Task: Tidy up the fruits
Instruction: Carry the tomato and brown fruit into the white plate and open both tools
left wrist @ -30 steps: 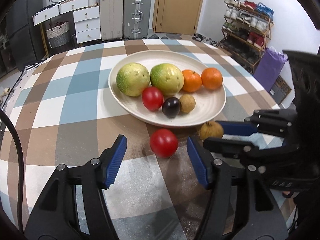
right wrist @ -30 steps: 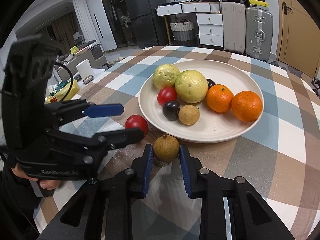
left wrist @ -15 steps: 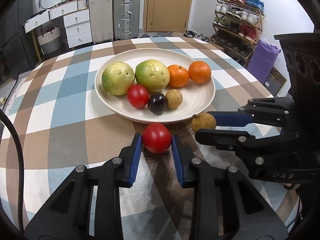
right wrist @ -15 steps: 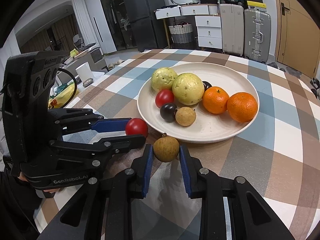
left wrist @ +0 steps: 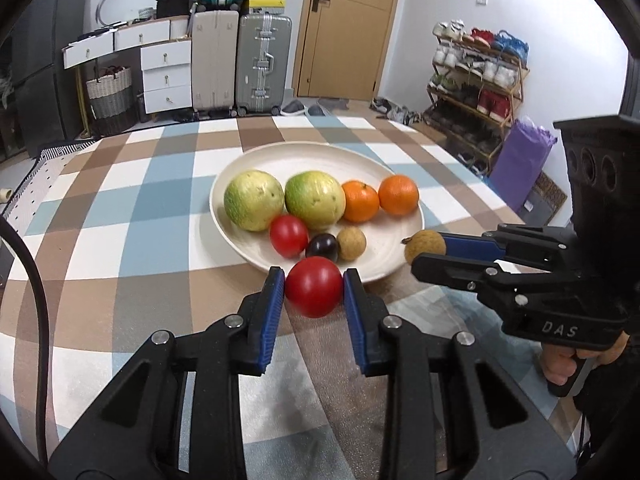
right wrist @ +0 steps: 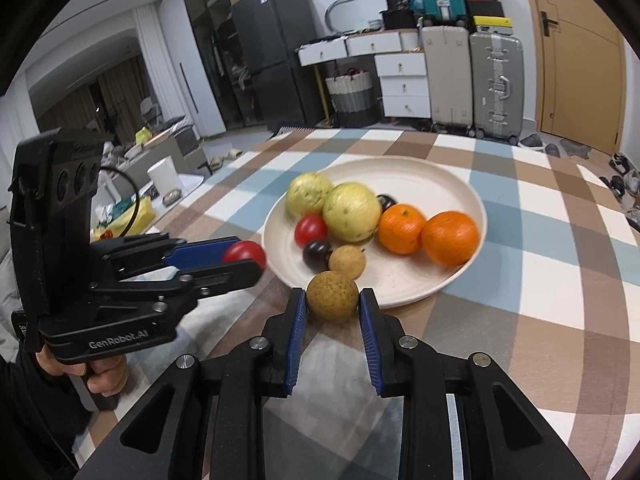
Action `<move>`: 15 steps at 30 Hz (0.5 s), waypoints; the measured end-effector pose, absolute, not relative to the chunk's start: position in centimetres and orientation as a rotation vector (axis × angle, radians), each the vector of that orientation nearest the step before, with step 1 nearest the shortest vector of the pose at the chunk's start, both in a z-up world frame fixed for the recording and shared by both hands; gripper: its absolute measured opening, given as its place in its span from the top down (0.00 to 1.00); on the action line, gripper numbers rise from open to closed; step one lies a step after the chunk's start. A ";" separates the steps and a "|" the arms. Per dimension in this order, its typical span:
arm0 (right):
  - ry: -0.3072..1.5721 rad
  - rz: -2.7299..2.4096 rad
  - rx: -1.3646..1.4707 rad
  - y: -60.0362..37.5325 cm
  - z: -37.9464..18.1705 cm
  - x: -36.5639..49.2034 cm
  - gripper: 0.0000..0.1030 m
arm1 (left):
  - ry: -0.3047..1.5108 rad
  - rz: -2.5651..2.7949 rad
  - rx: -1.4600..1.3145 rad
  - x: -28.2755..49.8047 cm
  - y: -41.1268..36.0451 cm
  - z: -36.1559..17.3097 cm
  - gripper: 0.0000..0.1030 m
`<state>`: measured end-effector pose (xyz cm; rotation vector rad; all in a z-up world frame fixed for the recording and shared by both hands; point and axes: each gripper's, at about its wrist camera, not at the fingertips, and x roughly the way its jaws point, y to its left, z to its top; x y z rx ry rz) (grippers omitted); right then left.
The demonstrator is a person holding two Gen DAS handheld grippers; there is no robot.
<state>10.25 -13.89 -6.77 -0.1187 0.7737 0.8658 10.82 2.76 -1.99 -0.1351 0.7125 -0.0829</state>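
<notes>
Suitcases [left wrist: 242, 62]: stood left of the door [left wrist: 348, 28]
Shoe rack [left wrist: 476, 80]: right of the door
Wicker basket [left wrist: 109, 94]: beside the white drawers [left wrist: 166, 76]

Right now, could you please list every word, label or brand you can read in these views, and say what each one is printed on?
"DAS": on the black body of the right gripper, in the left wrist view.
"GenRobot.AI": on the black body of the left gripper, in the right wrist view.
Boxes stacked on the suitcases: their markings are too small to read.
Sticker on the black fridge: too blurred to read.
</notes>
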 end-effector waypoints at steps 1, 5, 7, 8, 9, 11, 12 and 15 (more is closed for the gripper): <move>0.766 0.857 -0.117 -14.0 -6.7 10.3 0.73 | 0.710 -0.078 -0.138 10.8 2.9 -1.9 0.74; 0.750 0.824 -0.088 -14.8 -6.4 10.9 0.73 | 0.701 -0.065 -0.157 10.8 3.3 -1.8 0.74; 0.745 0.810 -0.073 -15.1 -6.3 11.2 0.73 | 0.694 -0.058 -0.162 10.8 3.5 -1.7 0.74; 0.738 0.803 -0.069 -15.3 -6.2 11.2 0.73 | 0.693 -0.055 -0.166 10.8 3.5 -1.7 0.74; 0.728 0.794 -0.060 -15.5 -6.0 11.3 0.73 | 0.691 -0.052 -0.170 10.9 3.6 -1.7 0.74; 0.714 0.786 -0.045 -15.9 -5.8 11.5 0.73 | 0.682 -0.043 -0.176 11.0 3.7 -1.6 0.74; 0.709 0.781 -0.038 -16.0 -5.7 11.7 0.73 | 0.679 -0.039 -0.176 11.1 3.7 -1.5 0.74; 0.694 0.756 -0.037 -16.3 -5.7 12.0 0.73 | 0.664 -0.029 -0.176 11.4 3.8 -1.2 0.74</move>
